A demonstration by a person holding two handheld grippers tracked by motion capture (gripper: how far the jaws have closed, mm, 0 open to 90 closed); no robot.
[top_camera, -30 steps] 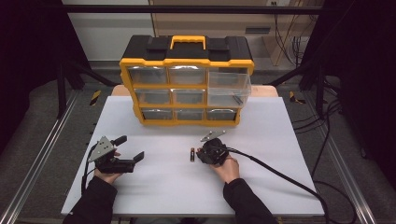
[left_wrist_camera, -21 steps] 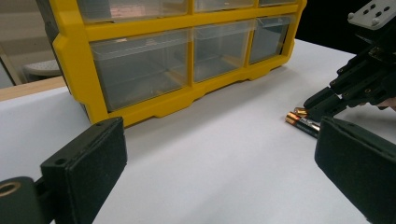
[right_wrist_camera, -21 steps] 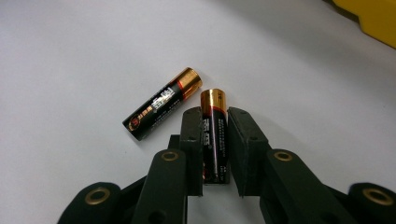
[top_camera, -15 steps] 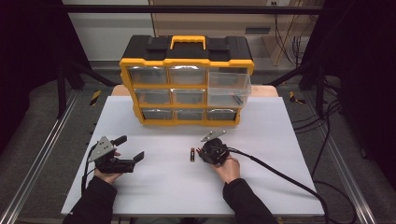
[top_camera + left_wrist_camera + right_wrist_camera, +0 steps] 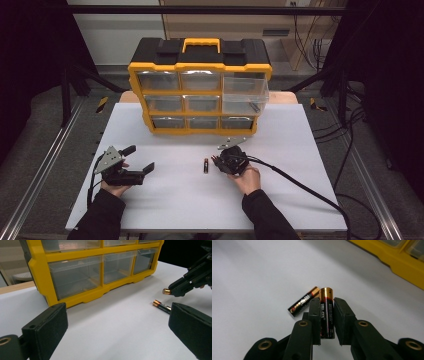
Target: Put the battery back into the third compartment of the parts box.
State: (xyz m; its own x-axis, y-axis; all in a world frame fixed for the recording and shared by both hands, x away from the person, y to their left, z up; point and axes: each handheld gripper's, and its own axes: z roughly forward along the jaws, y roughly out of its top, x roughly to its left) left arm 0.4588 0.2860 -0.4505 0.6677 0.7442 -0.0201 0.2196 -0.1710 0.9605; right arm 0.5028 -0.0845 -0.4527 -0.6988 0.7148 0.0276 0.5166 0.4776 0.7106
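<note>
Your right hand-held gripper [image 5: 327,322] is clamped on one battery [image 5: 327,312]; lift it straight, clear of the second battery [image 5: 303,302] on the worktop [image 5: 175,200], toward the far open drawer [image 5: 245,97].

Held battery [image 5: 327,315]: black body, red band, copper-gold cap, white lettering; loose battery [image 5: 303,303]: black with copper-gold end, white print; organizer [image 5: 200,90]: yellow frame, black top, yellow handle, clear drawers; table [image 5: 165,200] white; both grippers' jaws black.
</note>
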